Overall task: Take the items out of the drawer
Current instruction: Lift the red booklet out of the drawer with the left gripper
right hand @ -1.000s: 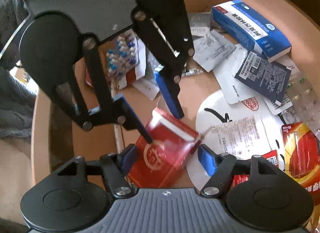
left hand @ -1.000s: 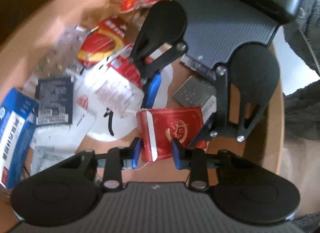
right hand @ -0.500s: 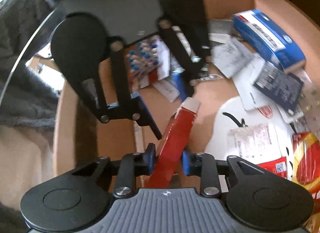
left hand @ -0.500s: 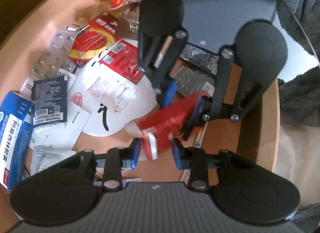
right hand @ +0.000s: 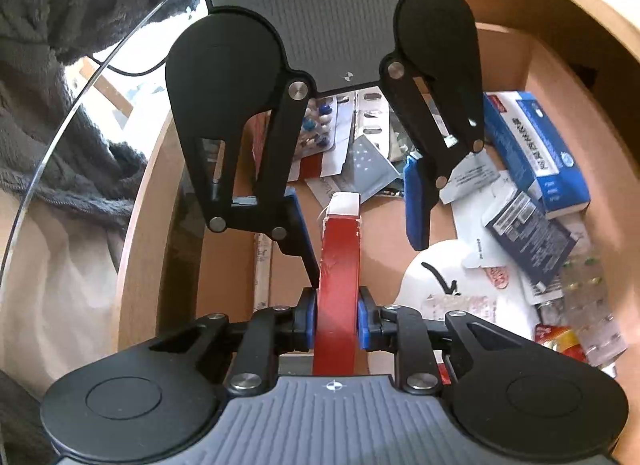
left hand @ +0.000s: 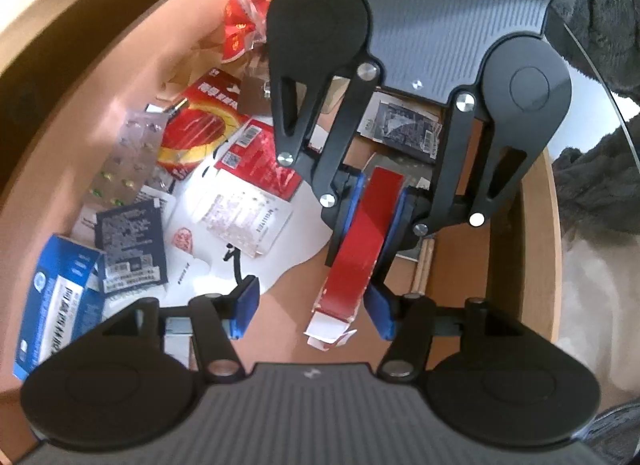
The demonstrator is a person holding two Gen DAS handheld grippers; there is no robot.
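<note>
A flat red box with a white end flap (right hand: 338,261) stands on edge above the wooden drawer floor (right hand: 384,233). My right gripper (right hand: 337,323) is shut on it, blue pads pressing both faces. In the left wrist view the same red box (left hand: 362,241) sits between the right gripper's pads. My left gripper (left hand: 310,307) is open; its white flap end hangs between the left gripper's blue fingertips (left hand: 245,305), touching neither. In the right wrist view the left gripper (right hand: 360,201) is open around the box's far end.
The drawer holds a blue medicine box (right hand: 536,149), dark sachets (left hand: 132,241), pill blister sheets (left hand: 124,161), red and yellow packets (left hand: 200,121), a white mask pack (left hand: 240,221). The drawer's wooden side wall (left hand: 536,233) is on the right. Grey fleece (right hand: 60,45) lies outside.
My right gripper closed on the red box and lifted it up on edge. My left gripper opened wider and let go of the box.
</note>
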